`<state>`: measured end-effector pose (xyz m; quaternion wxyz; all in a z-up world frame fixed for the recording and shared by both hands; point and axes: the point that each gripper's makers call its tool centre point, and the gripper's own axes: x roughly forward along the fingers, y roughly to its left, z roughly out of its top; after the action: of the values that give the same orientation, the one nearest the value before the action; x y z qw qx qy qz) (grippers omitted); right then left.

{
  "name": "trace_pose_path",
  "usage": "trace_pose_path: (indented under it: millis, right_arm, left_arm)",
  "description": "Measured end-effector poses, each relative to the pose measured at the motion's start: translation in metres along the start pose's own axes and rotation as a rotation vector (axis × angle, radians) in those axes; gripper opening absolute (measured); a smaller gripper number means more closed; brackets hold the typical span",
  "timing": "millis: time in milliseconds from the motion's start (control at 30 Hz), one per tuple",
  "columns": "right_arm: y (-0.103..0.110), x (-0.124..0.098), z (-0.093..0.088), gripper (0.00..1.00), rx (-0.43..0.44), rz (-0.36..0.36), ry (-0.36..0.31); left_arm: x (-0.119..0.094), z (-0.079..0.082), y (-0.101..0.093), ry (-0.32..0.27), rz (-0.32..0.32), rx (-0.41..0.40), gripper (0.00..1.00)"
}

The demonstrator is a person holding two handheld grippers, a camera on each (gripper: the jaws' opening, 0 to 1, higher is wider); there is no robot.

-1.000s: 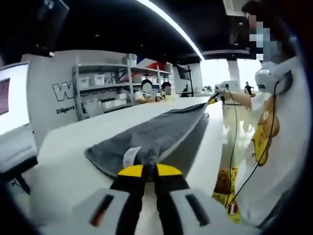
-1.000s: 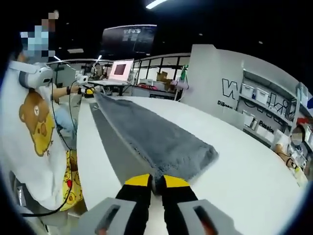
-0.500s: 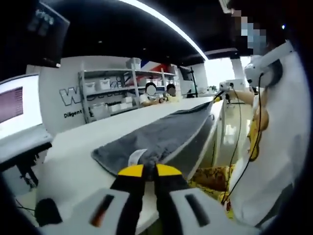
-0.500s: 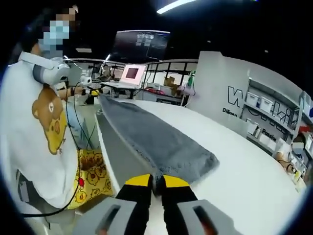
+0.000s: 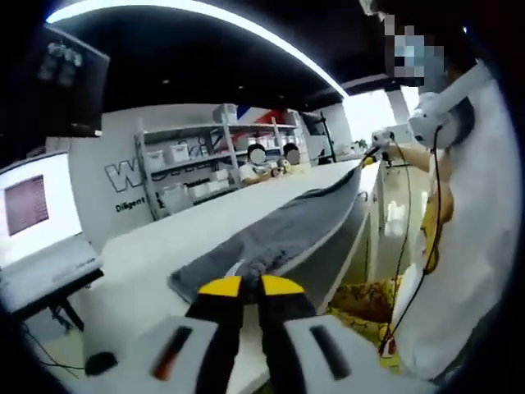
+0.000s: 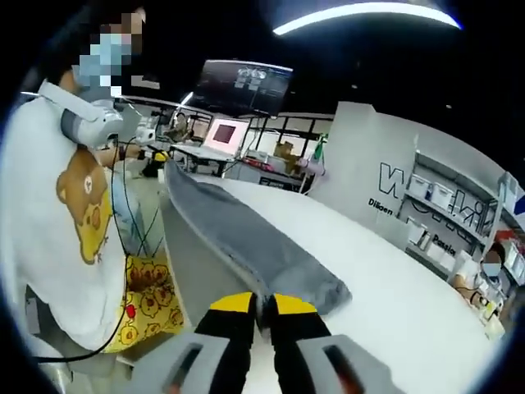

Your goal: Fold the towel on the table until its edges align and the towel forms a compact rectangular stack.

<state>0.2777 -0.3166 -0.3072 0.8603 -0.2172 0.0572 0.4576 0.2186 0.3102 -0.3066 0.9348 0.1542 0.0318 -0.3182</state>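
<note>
- Left gripper view: the left gripper (image 5: 251, 289) has its yellow-tipped jaws pinched together on one corner of the grey towel (image 5: 279, 234).
- From that corner the towel runs away along the near edge of the white table (image 5: 164, 246), pulled into a long taut strip, its far end at the other gripper (image 5: 379, 141) in the person's outstretched hand.
- A person in a white bear-print shirt (image 5: 459, 246) stands beside the table; shelves with bins (image 5: 184, 168) line the far wall.
- Right gripper view: the right gripper (image 6: 261, 304) is clamped on the opposite corner of the towel (image 6: 246, 242), jaws closed on the cloth.
- Part of the towel lies on the white table (image 6: 385, 279) and part hangs over its edge.
- A screen with a pink picture (image 6: 223, 133) sits beyond the towel's far end.
</note>
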Motion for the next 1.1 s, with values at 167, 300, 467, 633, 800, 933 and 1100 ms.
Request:
trace_pose_path:
  millis: [167,300,467,633,800,933,1100]
  right_arm:
    - [-0.028,0.011,0.018,0.07,-0.022,-0.046,-0.034]
    - [-0.053,0.02,0.023,0.07,-0.027,-0.081,-0.035]
    - [-0.08,0.033,0.024,0.07,-0.018,-0.119,-0.029]
    - [-0.107,0.053,0.02,0.07,-0.007,-0.143,0.003]
    - [-0.125,0.073,0.014,0.06,0.001,-0.15,0.031]
    - [-0.14,0.087,0.009,0.06,0.009,-0.16,0.057]
    - [-0.156,0.103,0.009,0.06,0.029,-0.173,0.057]
  left_arm:
    - [0.019,0.019,0.025,0.013,0.073,0.055,0.08]
    - [0.036,0.025,0.042,0.04,0.117,0.08,0.08]
    - [0.058,0.026,0.071,0.093,0.2,0.116,0.08]
    - [0.082,0.019,0.09,0.155,0.23,0.13,0.08]
    - [0.108,0.009,0.109,0.229,0.276,0.159,0.08]
    - [0.125,0.001,0.122,0.27,0.306,0.169,0.08]
    - [0.138,-0.008,0.135,0.306,0.339,0.168,0.08]
